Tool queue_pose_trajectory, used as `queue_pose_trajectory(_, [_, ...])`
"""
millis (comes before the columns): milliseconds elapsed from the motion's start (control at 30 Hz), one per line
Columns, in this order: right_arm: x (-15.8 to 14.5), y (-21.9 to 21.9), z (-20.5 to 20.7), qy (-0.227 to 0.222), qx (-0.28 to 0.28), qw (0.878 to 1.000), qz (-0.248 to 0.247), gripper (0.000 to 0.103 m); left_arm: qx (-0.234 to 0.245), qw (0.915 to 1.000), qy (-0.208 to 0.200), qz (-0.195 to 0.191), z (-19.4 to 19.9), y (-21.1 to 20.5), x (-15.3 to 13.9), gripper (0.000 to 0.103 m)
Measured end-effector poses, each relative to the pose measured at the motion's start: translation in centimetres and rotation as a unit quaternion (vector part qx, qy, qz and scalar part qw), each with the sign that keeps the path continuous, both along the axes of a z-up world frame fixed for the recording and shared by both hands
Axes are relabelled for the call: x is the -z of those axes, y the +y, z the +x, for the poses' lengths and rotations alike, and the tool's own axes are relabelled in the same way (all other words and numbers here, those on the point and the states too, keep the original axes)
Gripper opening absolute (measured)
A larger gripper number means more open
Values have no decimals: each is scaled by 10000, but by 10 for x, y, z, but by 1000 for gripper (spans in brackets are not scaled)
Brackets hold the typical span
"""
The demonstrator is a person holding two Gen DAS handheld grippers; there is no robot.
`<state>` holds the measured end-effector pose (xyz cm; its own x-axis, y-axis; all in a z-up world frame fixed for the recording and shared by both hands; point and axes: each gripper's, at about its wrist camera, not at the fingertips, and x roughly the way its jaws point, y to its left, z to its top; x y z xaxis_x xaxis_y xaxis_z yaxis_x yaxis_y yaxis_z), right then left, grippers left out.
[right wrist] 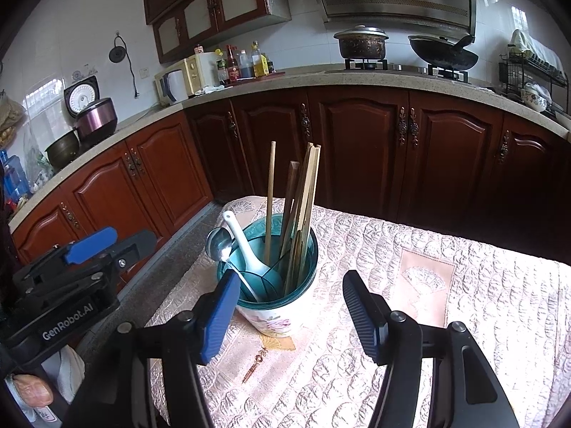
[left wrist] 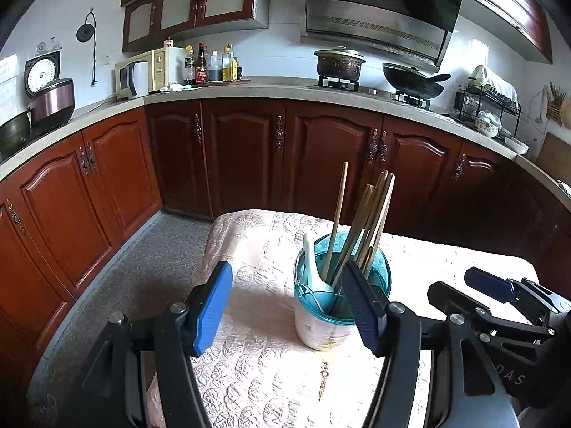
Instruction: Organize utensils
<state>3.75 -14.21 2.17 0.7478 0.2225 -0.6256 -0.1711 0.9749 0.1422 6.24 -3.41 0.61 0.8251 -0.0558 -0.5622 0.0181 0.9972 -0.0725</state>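
— Nearest my lenses are my own fingers: the left gripper point(left wrist: 291, 306) stands spread with nothing between its pads, and the right gripper point(right wrist: 291, 315) is released too, holding nothing. The left one's far finger sits just in front of the holder's rim in its own view; I can't tell if it touches.

— Where are the utensils?

— All in the utensil holder point(right wrist: 276, 306), upright on the quilted cloth point(right wrist: 428, 285) covering the table. Chopsticks point(right wrist: 301, 207) lean together on one side, one stick apart; a white ceramic spoon point(right wrist: 242, 246) and a metal spoon point(right wrist: 218, 244) rest against the rim nearest the left gripper. To me the task looks about done.

— So what worries you?

— The holder is tall and top-heavy with those sticks, and the cloth is soft — if I swing either hand sideways on pulling away, a finger could catch the rim or the metal spoon's bowl and tip the lot. There's also a small pendant-like trinket point(right wrist: 255, 363) lying on the cloth just before the holder; dragging the cloth would shift everything.
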Motion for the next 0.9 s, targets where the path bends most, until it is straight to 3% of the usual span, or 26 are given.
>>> queue_pose_trajectory(900, [0, 7, 6, -9, -85, 9999, -77, 65, -22, 9999, -65, 82, 1, 0, -3, 64])
